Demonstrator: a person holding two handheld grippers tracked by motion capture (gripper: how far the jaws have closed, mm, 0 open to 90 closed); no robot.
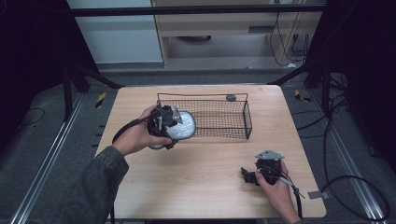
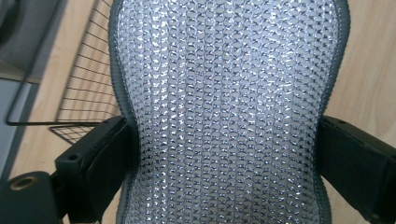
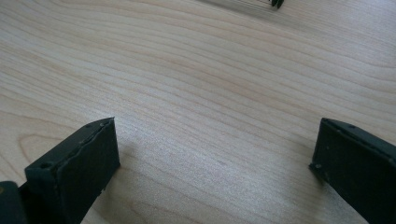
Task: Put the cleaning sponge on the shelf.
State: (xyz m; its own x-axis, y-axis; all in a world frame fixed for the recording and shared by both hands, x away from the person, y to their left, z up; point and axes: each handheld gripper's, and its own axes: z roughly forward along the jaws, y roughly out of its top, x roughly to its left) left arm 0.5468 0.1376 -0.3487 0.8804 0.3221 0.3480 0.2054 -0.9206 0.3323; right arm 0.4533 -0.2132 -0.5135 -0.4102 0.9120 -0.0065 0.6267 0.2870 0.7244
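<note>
Wooden table (image 1: 187, 186), black floor cables (image 1: 355, 186)

Silver mesh pad (image 2: 224, 112) cropped top, bottom; basket (image 1: 205, 116) contents indiscernible.

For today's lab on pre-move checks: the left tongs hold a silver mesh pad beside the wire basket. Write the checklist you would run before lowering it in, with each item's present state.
1. Left tongs clamped on the silver woven mesh pad with grey edging: ok.
2. Pad over the black wire basket: not ok, it sits at the basket's left end.
3. Basket upright on the light wooden table: ok.
4. Right tongs open, empty, away from basket: ok.
5. Small dark object on the basket's far rim: cannot tell what it is.
</note>
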